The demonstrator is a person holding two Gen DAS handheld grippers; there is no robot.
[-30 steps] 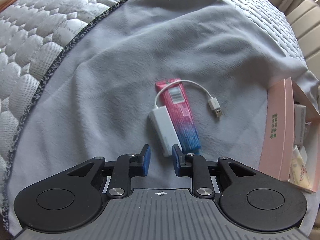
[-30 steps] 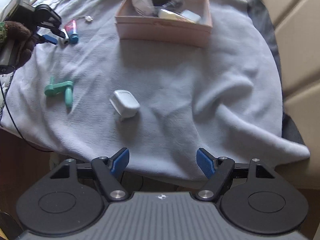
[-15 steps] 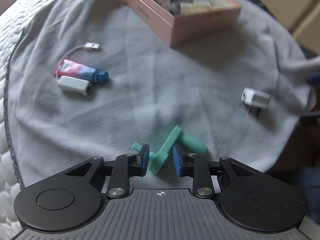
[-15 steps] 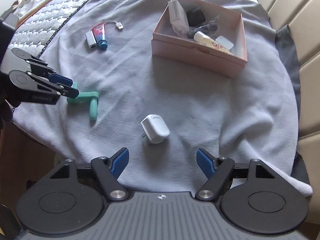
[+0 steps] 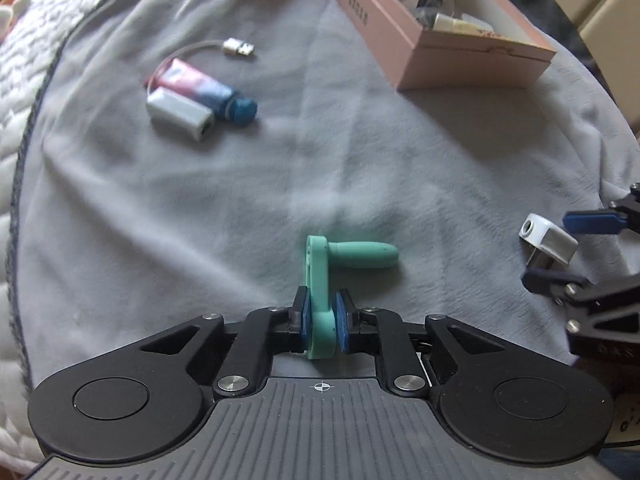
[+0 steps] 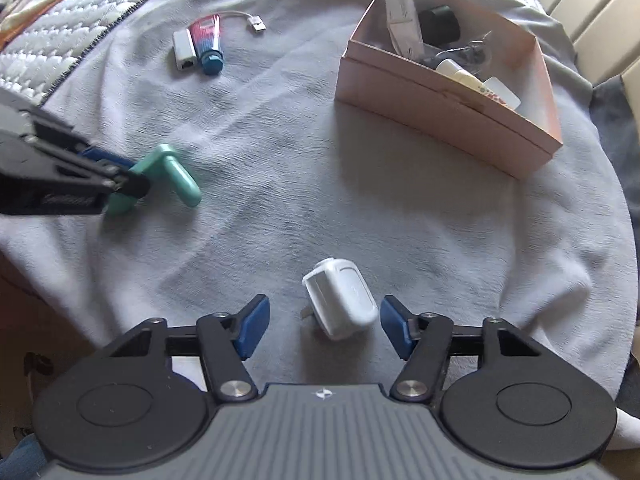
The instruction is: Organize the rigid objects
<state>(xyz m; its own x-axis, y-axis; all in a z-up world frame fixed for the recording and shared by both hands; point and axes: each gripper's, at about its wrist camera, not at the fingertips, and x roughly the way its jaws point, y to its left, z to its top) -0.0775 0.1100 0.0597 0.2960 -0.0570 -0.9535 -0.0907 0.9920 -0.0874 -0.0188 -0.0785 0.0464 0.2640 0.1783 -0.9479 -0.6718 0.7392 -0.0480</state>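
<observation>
Left wrist view: the grey blanket [image 5: 360, 152] spreads beyond the left hand-held gripper [image 5: 320, 320]. Far ahead and right, the pink box [image 5: 460, 52] holds bottles and packets. The left pads clamp the green crank handle [image 5: 320, 280], bar pointing away, grip rightward. The right hand-held gripper [image 6: 324, 324] has just been closing, pads apart around the white charger [image 6: 342, 304].

right gripper [image 6: 325, 326] jaws closing around white plastic charger plug [image 6: 342, 304], pads not touching, left gripper [image 6: 120, 178] clamped on green plastic crank handle [image 6: 172, 178], grey blanket [image 6: 320, 184]
</observation>
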